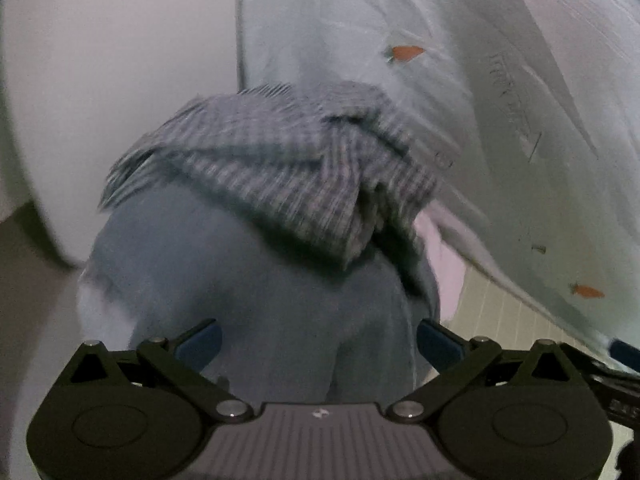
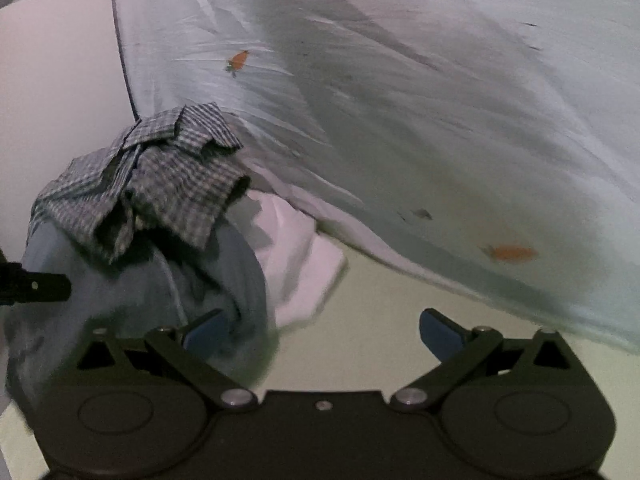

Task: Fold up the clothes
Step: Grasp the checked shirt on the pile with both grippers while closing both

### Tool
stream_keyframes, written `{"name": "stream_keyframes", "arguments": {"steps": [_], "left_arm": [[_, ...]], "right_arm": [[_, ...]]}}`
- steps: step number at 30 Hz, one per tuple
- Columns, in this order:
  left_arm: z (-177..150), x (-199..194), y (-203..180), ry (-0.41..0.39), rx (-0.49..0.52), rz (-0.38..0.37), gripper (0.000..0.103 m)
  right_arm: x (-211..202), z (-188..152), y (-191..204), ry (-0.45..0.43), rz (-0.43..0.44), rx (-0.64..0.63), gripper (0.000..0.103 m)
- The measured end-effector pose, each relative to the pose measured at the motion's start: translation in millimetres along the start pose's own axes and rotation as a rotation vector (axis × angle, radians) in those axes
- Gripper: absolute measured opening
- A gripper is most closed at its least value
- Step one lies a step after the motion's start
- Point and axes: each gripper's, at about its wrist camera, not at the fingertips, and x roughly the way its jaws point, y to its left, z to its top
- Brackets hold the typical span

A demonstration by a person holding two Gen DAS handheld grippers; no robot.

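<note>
1. Clothes lie heaped on the bed: a checked shirt (image 1: 272, 168) crumpled on top of a blue garment (image 1: 224, 288), with a white garment (image 2: 296, 264) beside them, all unfolded
2. The left claw (image 1: 318, 344) stands apart, empty, with the blue garment right ahead, likely so it can pinch an edge
3. The right claw (image 2: 322, 334) is also spread and empty, near the heap's edge
4. The carrot-print sheet (image 2: 400, 128) spreads behind the heap

Blue-grey checked shirt (image 2: 160, 184), plain blue garment (image 1: 240, 280), white cloth (image 2: 300, 272), pale sheet (image 2: 400, 120) with orange carrot prints (image 2: 514, 253).
</note>
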Motion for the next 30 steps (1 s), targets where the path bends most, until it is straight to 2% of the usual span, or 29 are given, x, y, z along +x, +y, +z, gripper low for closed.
{"name": "stream_keyframes", "arguments": {"steps": [6, 9, 12, 15, 17, 18, 19, 20, 21, 22, 23, 24, 25, 30], "left_arm": [[37.2, 52.1, 12.1, -0.011, -0.053, 0.034, 0.091], [47.0, 68.3, 29.6, -0.010, -0.157, 0.023, 0.087], [50.7, 73.7, 34.5, -0.018, -0.201, 0.018, 0.085], [53.7, 77.7, 37.8, -0.027, -0.238, 0.014, 0.067], [55.7, 80.3, 40.0, -0.032, -0.263, 0.012, 0.048], [56.6, 81.7, 41.0, -0.035, -0.275, 0.010, 0.042], [58.4, 81.7, 42.0, -0.035, -0.279, 0.010, 0.027], [60.9, 81.4, 42.7, -0.033, -0.279, 0.007, 0.017], [62.3, 76.6, 42.1, -0.043, -0.276, 0.005, 0.016], [63.0, 69.2, 40.8, -0.060, -0.270, 0.003, 0.012], [63.8, 61.9, 39.5, -0.077, -0.265, 0.002, 0.008], [64.5, 54.6, 38.2, -0.094, -0.260, 0.001, 0.007], [65.2, 47.2, 36.9, -0.111, -0.254, 0.000, 0.006], [68.8, 10.5, 30.5, -0.196, -0.227, -0.006, 0.005]], "right_arm": [[76.4, 51.2, 13.1, -0.002, 0.102, 0.009, 0.103], [107.4, 72.2, 24.3, -0.018, 0.195, 0.020, 0.103], [135.7, 94.9, 37.7, -0.042, 0.305, 0.055, 0.103], [161.3, 110.1, 48.1, -0.035, 0.418, 0.098, 0.103], [179.2, 116.3, 55.5, -0.013, 0.480, 0.119, 0.101], [186.0, 118.2, 60.3, 0.001, 0.493, 0.117, 0.093], [186.1, 118.7, 62.5, 0.001, 0.499, 0.109, 0.081], [186.1, 119.2, 64.6, 0.001, 0.505, 0.101, 0.074], [186.0, 119.7, 66.7, 0.000, 0.511, 0.093, 0.055], [182.8, 119.8, 68.3, -0.012, 0.513, 0.075, 0.041], [177.8, 119.0, 68.7, -0.033, 0.499, 0.051, 0.033], [172.7, 118.2, 69.1, -0.055, 0.485, 0.026, 0.010], [167.7, 117.3, 69.5, -0.076, 0.471, 0.002, 0.005], [130.9, 117.2, 58.4, -0.213, 0.457, -0.038, 0.003]]}}
